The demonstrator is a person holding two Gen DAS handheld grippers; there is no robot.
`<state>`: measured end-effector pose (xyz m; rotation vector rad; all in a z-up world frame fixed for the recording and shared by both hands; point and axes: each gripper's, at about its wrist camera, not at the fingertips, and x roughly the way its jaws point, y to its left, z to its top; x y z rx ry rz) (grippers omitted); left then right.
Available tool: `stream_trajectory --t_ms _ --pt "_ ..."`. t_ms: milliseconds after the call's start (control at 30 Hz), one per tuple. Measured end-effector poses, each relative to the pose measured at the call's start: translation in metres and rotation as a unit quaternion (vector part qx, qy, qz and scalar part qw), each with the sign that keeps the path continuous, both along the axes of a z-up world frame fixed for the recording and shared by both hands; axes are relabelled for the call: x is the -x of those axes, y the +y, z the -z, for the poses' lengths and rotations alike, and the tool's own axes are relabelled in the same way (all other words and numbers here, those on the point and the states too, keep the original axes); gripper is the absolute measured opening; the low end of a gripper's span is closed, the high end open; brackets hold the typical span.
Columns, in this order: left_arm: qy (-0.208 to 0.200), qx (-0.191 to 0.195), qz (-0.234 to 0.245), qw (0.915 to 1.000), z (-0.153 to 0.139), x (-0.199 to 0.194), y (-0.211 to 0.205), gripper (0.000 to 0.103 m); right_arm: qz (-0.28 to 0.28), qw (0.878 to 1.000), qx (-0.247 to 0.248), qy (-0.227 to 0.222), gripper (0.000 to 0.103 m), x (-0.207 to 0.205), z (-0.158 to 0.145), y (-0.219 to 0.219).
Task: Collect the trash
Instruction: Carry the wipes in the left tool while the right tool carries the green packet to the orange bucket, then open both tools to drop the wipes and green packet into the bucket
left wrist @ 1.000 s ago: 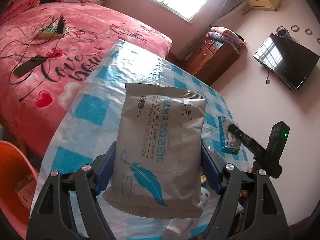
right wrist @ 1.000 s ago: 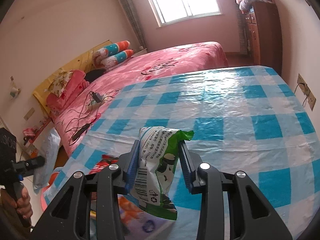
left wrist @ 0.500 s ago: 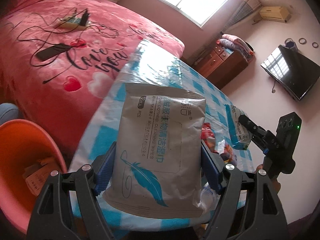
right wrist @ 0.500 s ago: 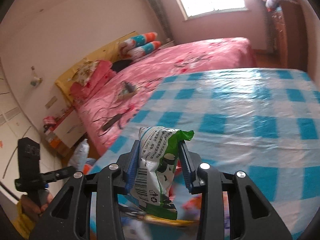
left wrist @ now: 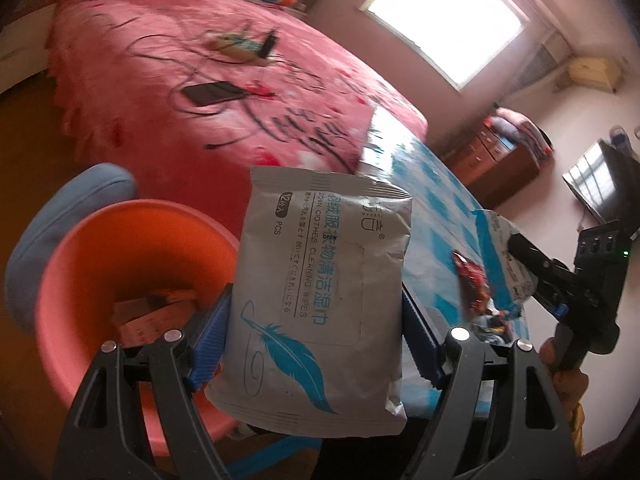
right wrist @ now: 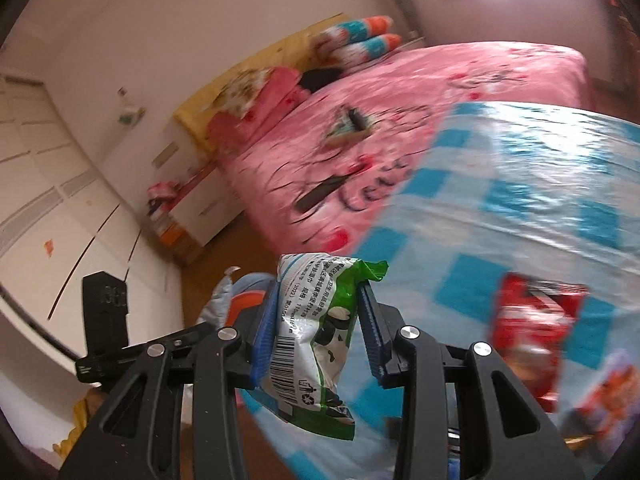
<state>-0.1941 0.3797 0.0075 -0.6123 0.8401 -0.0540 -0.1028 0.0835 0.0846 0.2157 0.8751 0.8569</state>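
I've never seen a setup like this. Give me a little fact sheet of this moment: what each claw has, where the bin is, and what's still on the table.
left gripper: shut on a grey wipes pack
right gripper: shut on a green and white wrapper
bin: orange bin on the floor beside the table, some trash already inside
table: blue checked tablecloth, red wrapper lying on it
background: pink bed, window

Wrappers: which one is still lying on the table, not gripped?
The red snack wrapper on the checked tablecloth. The grey wipes pack sits in the left gripper, the green-and-white wrapper in the right gripper.
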Motion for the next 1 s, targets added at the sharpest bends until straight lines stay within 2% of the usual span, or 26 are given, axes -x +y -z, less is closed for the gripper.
stream_trajectory --t_ms 267,500,567,600,633,667,733,800,833,1000 --pt "0.022 0.004 -0.055 0.9982 0.024 0.024 0.041 0.078 -0.076 0.997 0.012 0.007 0.04 0.02 0.002 0.084" --pt "0.037 0.012 -0.089 0.9952 0.041 0.039 0.066 0.078 -0.124 0.992 0.031 0.001 0.04 0.039 0.011 0.134" --pt "0.043 0.009 -0.101 0.994 0.046 0.043 0.072 0.078 -0.139 0.99 0.036 0.007 0.045 0.042 0.018 0.147" --pt "0.048 -0.001 -0.105 0.9934 0.047 0.043 0.073 0.079 -0.147 0.988 0.038 0.013 0.05 0.043 0.022 0.153" --pt "0.054 -0.011 -0.108 0.9927 0.048 0.043 0.073 0.079 -0.148 0.988 0.042 0.019 0.066 0.043 0.027 0.159" --pt "0.063 -0.023 -0.113 0.9914 0.05 0.044 0.074 0.08 -0.147 0.988 0.042 0.021 0.075 0.042 0.031 0.159" --pt "0.067 -0.028 -0.123 0.9897 0.051 0.047 0.078 0.081 -0.14 0.989 0.038 0.028 0.078 0.042 0.033 0.153" --pt "0.058 -0.029 -0.134 0.9889 0.049 0.05 0.082 0.083 -0.123 0.991 0.04 0.025 0.085 0.039 0.031 0.142" --pt "0.053 -0.035 -0.138 0.9885 0.046 0.051 0.082 0.083 -0.106 0.993 0.042 0.016 0.089 0.038 0.028 0.134" --pt "0.022 -0.052 -0.14 0.9885 0.033 0.052 0.077 0.084 -0.066 0.997 0.042 -0.027 0.092 0.04 0.012 0.1"
